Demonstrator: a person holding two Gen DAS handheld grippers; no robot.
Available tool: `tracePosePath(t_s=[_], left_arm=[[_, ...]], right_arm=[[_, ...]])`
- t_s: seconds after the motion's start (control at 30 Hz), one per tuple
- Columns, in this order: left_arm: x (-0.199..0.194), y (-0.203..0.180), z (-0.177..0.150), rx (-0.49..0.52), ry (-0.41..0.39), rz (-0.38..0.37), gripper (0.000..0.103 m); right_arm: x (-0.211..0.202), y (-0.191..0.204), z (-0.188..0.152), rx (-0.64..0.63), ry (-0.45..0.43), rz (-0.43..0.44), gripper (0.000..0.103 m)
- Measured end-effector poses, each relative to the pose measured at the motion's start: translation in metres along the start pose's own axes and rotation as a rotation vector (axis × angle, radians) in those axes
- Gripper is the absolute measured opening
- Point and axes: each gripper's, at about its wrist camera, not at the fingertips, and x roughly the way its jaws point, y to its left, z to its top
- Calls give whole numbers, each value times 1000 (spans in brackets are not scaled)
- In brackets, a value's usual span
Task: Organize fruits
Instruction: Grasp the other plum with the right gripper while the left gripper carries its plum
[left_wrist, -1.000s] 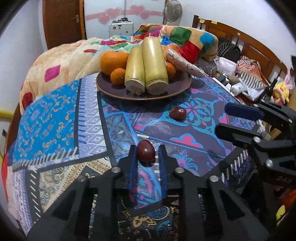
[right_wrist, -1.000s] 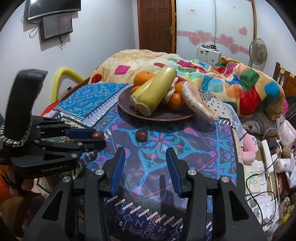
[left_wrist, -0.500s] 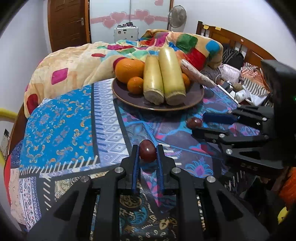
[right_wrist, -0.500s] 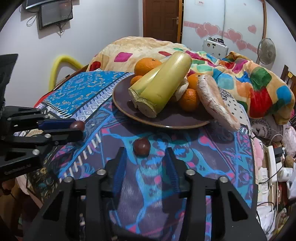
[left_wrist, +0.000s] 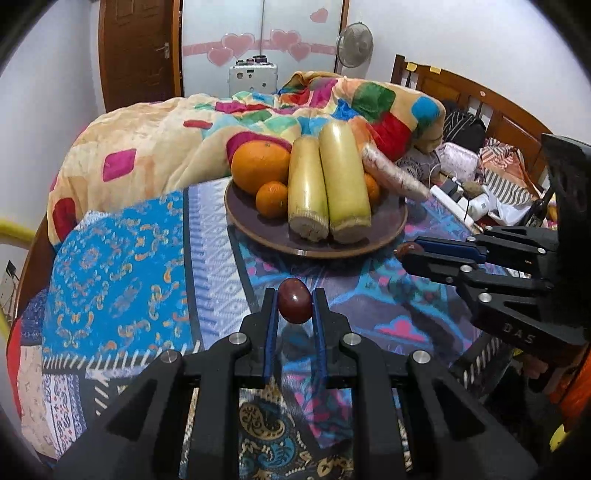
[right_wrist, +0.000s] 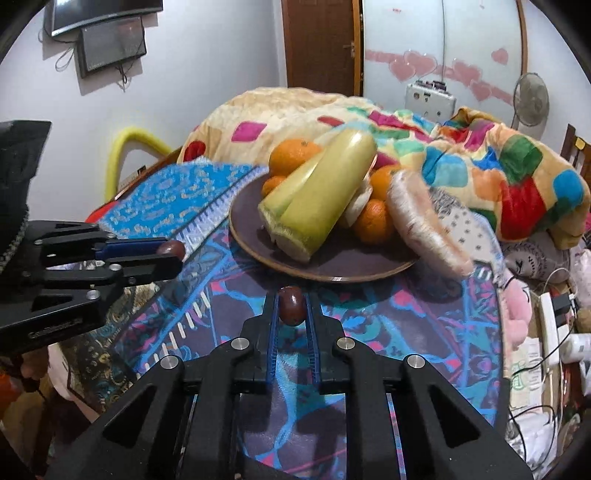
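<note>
**K:** Fruits status: left tool (left_wrist: 294, 306) is clamped on one dark red fruit (left_wrist: 294, 305), right tool (right_wrist: 291, 306) is clamped on the other red fruit (right_wrist: 291, 305). Both pinched near the fingertips, neither jaw has any gap left

**M:** Where relative to the plate?

**K:** Both held just short of the plate's (right_wrist: 255, 245) near rim, over the patterned cloth (left_wrist: 122, 280) on the bench. Plate already carries the oranges (left_wrist: 260, 166), two pale yellow-green stalks (left_wrist: 343, 184) and a pinkish root (left_wrist: 391, 173)

**M:** Advice for the drop?

**K:** My read: free plate area is the bare front strip by the cut ends of the stalks. Carry each fruit over the rim, go low, open slowly; they're round and will likely roll. Feed one tool at a time so they don't collide, they sit close together

**M:** Change vs a second ago?

**K:** Right tool was open then, with its fruit lying loose on the cloth ahead of it; now it has closed on it. Left already had its fruit and has come closer to the plate, which fills more of its view
</note>
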Motion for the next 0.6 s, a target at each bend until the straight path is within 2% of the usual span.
tracePosePath(t_s=[0.27,0.6], left_arm=[[6,0,28,-8,-31,2,17],[35,7,40,-16,2,-14,17]], right_arm=[[-12,-15,20,30,-80,-31,13],[15,-29,24,36,-51,-45,13]])
